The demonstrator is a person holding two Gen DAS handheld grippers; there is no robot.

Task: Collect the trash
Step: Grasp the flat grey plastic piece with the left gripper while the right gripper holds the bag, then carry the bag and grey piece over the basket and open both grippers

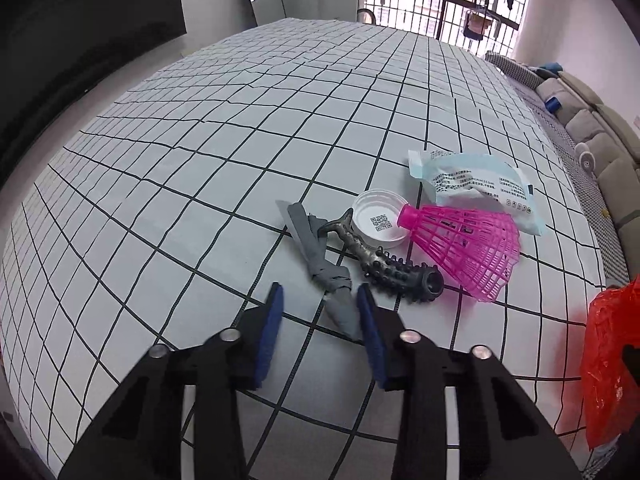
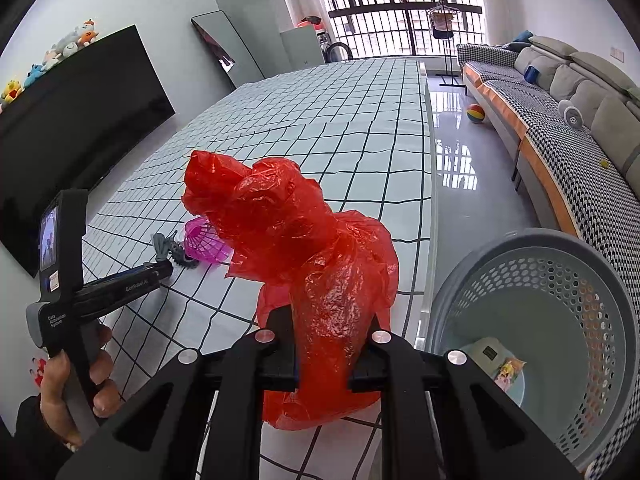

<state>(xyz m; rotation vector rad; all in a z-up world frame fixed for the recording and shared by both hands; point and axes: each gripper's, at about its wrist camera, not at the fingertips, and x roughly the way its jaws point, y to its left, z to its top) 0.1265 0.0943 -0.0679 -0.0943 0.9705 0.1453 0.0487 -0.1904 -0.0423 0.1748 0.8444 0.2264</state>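
Observation:
My left gripper point(image 1: 320, 300) is open just above the table, with the near end of a crumpled grey strip point(image 1: 320, 256) between its blue pads. Beyond lie a dark knobbly object point(image 1: 396, 268), a white lid point(image 1: 380, 220), a pink plastic shuttlecock point(image 1: 468, 244) and a pale blue wrapper point(image 1: 476, 184). My right gripper point(image 2: 324, 372) is shut on a crumpled red plastic bag point(image 2: 304, 248), held above the table's near right corner; the bag also shows in the left wrist view point(image 1: 612, 364). A grey perforated trash basket point(image 2: 560, 320) stands at the right, below the table edge, holding some wrappers.
The table wears a white checked cloth point(image 1: 200, 160). Its right edge point(image 2: 430, 200) drops to a shiny floor with a striped ball point(image 2: 475, 113). A sofa point(image 2: 560, 120) runs along the right wall. A dark TV point(image 2: 72, 128) stands at the left.

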